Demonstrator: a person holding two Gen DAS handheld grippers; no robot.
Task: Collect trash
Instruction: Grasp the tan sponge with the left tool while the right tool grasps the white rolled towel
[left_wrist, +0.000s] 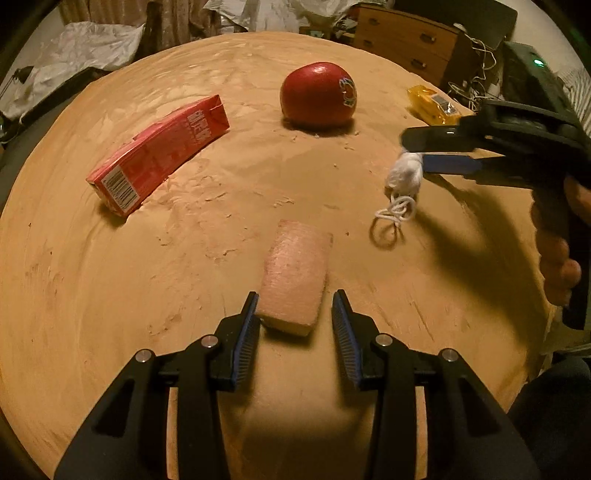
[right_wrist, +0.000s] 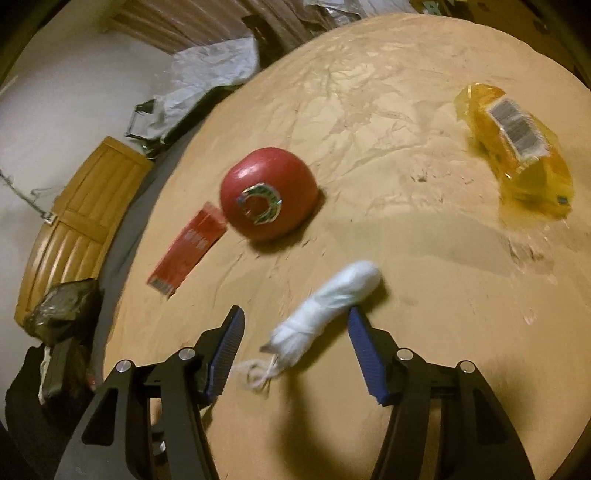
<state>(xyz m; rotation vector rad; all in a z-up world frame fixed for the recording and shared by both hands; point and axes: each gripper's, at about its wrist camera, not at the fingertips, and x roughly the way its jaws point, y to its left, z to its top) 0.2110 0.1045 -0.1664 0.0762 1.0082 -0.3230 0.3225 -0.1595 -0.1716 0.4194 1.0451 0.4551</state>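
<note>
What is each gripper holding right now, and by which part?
Left gripper: nothing; its open jaws flank the sponge's near end. Right gripper: jaws open around the middle of the white string bundle; whether it is actually gripped cannot be told.

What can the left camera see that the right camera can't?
Only the left wrist view shows the pink sponge lying between the open fingers of the left gripper, plus the wooden drawers behind the table. Only the right wrist view shows the dark bag on the floor. Both show the red ball, the red carton, the yellow packet and the white bundle at the right gripper.
</note>
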